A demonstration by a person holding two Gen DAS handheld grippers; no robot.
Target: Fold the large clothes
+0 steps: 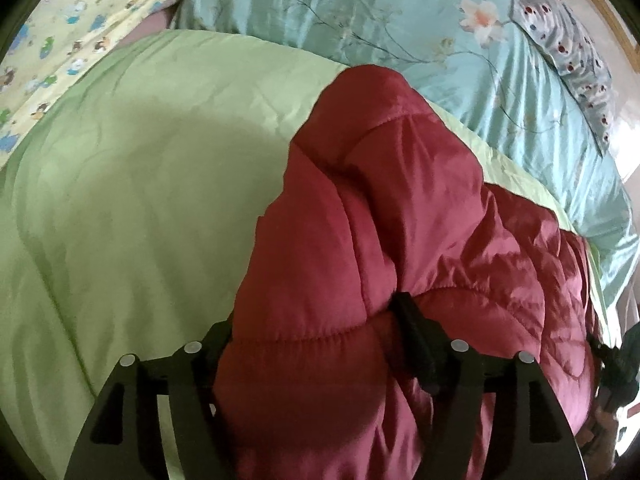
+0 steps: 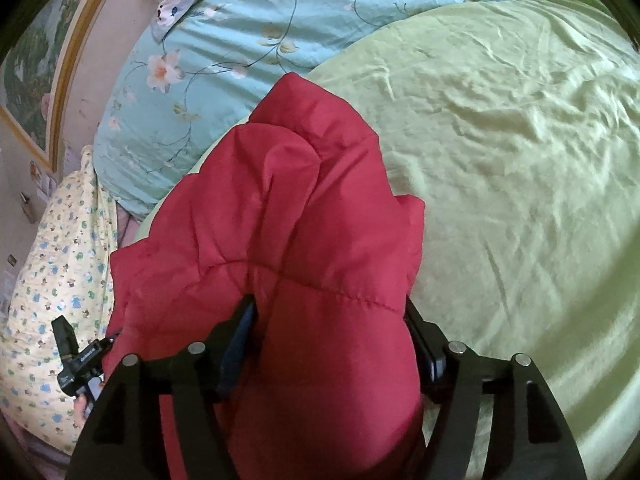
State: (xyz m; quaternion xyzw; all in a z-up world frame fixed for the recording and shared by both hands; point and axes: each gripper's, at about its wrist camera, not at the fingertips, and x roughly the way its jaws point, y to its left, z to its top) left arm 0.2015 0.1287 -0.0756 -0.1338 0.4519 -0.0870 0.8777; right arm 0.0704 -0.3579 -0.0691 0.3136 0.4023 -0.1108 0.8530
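A puffy red quilted jacket [image 1: 384, 216] hangs over a light green bedspread [image 1: 140, 200]. My left gripper [image 1: 316, 320] is shut on a thick fold of the jacket, which bulges between the black fingers [image 1: 412, 328] and hides the left finger's tip. In the right wrist view the same jacket [image 2: 292, 208] rises in a peak over the green bedspread [image 2: 520, 160]. My right gripper [image 2: 328, 320] is shut on another thick fold of it, held between its fingers [image 2: 240, 336]. Both grippers hold the jacket lifted off the bed.
A teal floral quilt [image 1: 420, 28] lies bunched along the far side of the bed. A yellow printed pillow [image 2: 52, 280] and a grey spotted pillow [image 1: 568, 52] lie nearby. The other gripper [image 2: 76, 356] shows at the left edge. A framed picture [image 2: 36, 60] hangs on the wall.
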